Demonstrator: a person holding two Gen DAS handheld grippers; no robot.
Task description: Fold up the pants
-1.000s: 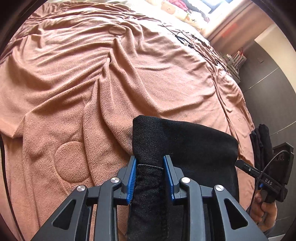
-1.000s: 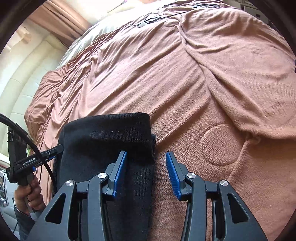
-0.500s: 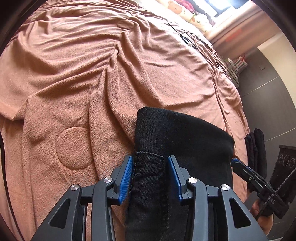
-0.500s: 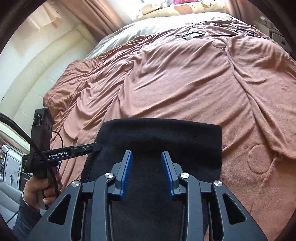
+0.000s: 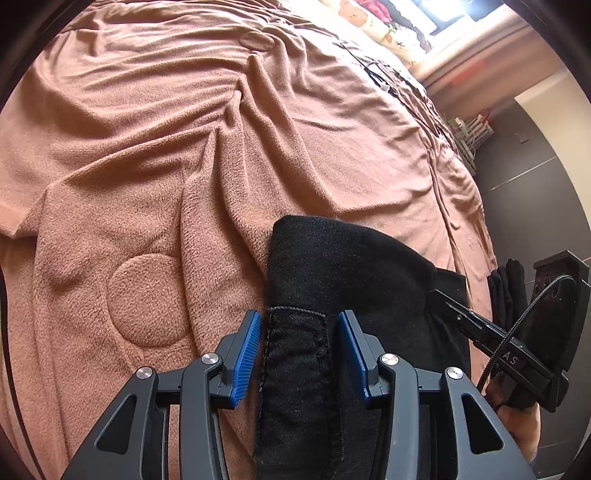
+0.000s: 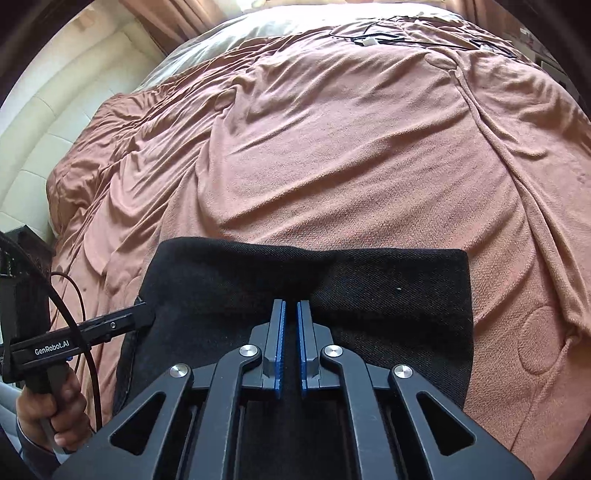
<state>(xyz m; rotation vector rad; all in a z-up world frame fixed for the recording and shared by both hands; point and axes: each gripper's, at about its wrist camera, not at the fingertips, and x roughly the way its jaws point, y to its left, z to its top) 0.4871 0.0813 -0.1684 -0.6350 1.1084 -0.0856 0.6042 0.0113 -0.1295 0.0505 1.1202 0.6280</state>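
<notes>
Black pants (image 5: 332, 266) lie folded on a pink-brown blanket (image 5: 184, 129). My left gripper (image 5: 299, 325) is open, its blue pads on either side of a stitched hem edge of the pants. My right gripper (image 6: 290, 306) is nearly closed, its pads pinching a raised fold in the middle of the pants (image 6: 388, 284). The right gripper also shows at the right of the left wrist view (image 5: 439, 295), and the left gripper at the left of the right wrist view (image 6: 144, 314), at the pants' left edge.
The blanket (image 6: 332, 147) covers the whole bed and is wrinkled. Cables lie at its far end (image 6: 369, 38). Pillows (image 5: 388, 26) sit at the head. A dark floor (image 5: 535, 177) lies past the bed's right edge, with dark cloth (image 5: 506, 288) hanging there.
My left gripper's jaws opened wider around the hem. My right gripper moved from the pants' right edge to their middle and closed on a fold.
</notes>
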